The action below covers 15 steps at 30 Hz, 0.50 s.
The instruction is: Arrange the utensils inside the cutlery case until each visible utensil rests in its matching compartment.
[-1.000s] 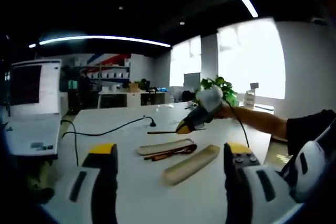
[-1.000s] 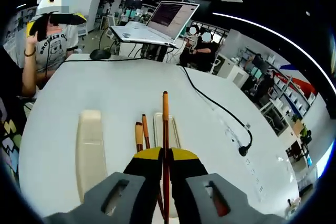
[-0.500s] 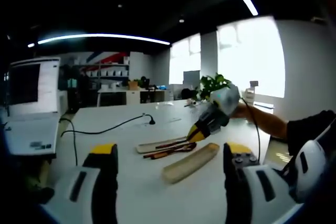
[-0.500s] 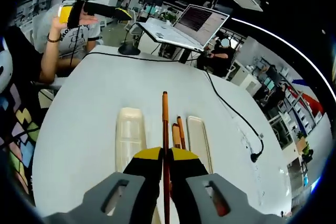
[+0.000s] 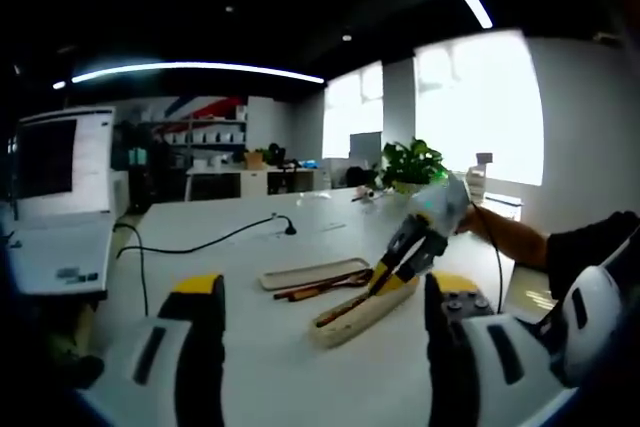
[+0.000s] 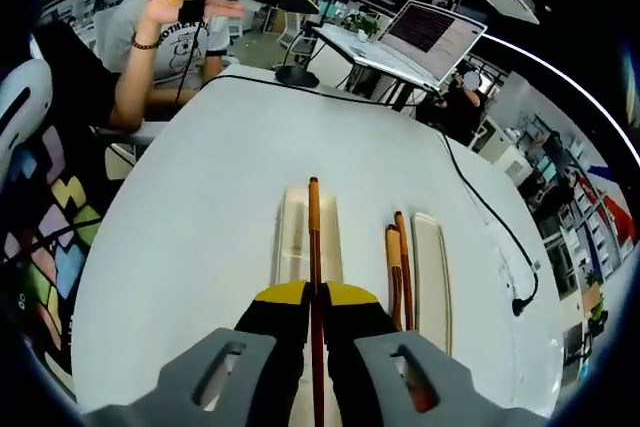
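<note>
Your right gripper (image 6: 312, 299) is clamped on a chopstick (image 6: 314, 237) directly over the near case tray (image 6: 292, 242), your left gripper (image 5: 312, 312) hangs released farther back; tilt sideways and it may roll toward the loose utensils (image 6: 398, 252) beyond.

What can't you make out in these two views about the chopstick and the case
- Right gripper view: the chopstick near end is hidden between the right gripper jaws.
- Right gripper view: whether its tip touches the cutlery case floor or hangs above it cannot be told.
- Left gripper view: the utensils beside the lid are too small and blurred to name.
</note>
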Tool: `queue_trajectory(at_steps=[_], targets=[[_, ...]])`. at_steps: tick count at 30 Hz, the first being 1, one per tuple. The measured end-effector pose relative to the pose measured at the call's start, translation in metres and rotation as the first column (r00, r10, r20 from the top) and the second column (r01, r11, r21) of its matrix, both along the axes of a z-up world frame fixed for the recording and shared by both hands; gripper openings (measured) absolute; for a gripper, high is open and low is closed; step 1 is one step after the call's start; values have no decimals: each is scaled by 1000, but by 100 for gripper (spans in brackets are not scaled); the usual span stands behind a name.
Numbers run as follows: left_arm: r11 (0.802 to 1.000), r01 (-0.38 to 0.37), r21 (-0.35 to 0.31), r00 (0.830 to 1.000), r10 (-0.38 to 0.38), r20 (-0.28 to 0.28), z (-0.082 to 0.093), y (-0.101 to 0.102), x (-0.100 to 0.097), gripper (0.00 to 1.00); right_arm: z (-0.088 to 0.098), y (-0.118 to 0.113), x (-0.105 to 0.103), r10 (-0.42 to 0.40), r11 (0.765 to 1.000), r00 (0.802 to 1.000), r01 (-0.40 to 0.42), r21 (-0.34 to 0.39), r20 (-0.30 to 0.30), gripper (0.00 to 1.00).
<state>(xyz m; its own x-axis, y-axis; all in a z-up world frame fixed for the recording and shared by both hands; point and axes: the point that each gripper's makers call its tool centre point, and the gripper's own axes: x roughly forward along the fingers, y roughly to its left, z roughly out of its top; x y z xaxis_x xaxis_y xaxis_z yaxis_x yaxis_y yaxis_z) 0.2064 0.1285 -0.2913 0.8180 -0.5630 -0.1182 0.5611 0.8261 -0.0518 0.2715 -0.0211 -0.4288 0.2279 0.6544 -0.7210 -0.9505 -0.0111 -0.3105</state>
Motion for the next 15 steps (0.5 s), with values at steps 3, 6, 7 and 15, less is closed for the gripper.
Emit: queue_trajectory(at_steps=[3, 6, 7, 15], targets=[[1000, 2, -2, 1000, -2, 1, 1, 0, 0, 86, -4, -3, 1, -1, 1000, 1000, 1, -13, -9, 3], [1000, 1, 0, 1000, -1, -3, -1, 0, 0, 86, -7, -4, 4, -1, 1000, 1000, 1, -19, -18, 4], [1000, -1, 1, 1000, 1, -4, -1, 0, 0, 86, -8, -4, 4, -3, 1000, 1000, 2, -20, -28, 4], [1000, -8, 0, 1000, 8, -9, -1, 4, 1, 86, -17, -3, 3, -12, 1000, 998, 10, -28, -66, 4]])
